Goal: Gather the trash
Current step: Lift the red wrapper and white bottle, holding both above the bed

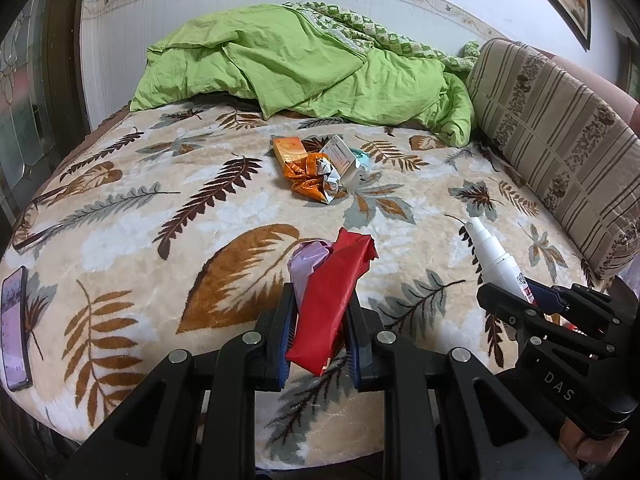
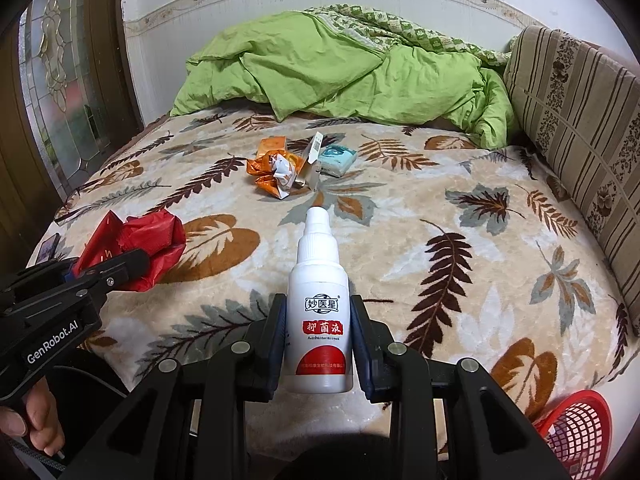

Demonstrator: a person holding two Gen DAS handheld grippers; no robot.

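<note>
My left gripper (image 1: 320,300) is shut on a crumpled red wrapper (image 1: 332,300) with a pale purple scrap (image 1: 306,262) beside it, held above the bed's near edge; the wrapper also shows in the right wrist view (image 2: 148,248). My right gripper (image 2: 318,308) is shut on a white spray bottle (image 2: 320,320) with a red label, nozzle pointing away; the bottle also shows in the left wrist view (image 1: 496,256). Farther up the bed lies a pile of trash: an orange box (image 1: 289,151), crumpled orange foil (image 1: 308,178), a white carton (image 1: 340,156) and a teal packet (image 2: 336,158).
The bed has a leaf-patterned blanket (image 1: 160,208). A green duvet (image 1: 304,64) is heaped at the far end. A striped cushion (image 1: 560,144) lines the right side. A phone (image 1: 14,328) lies at the left edge. A red mesh basket (image 2: 580,436) sits at the bottom right.
</note>
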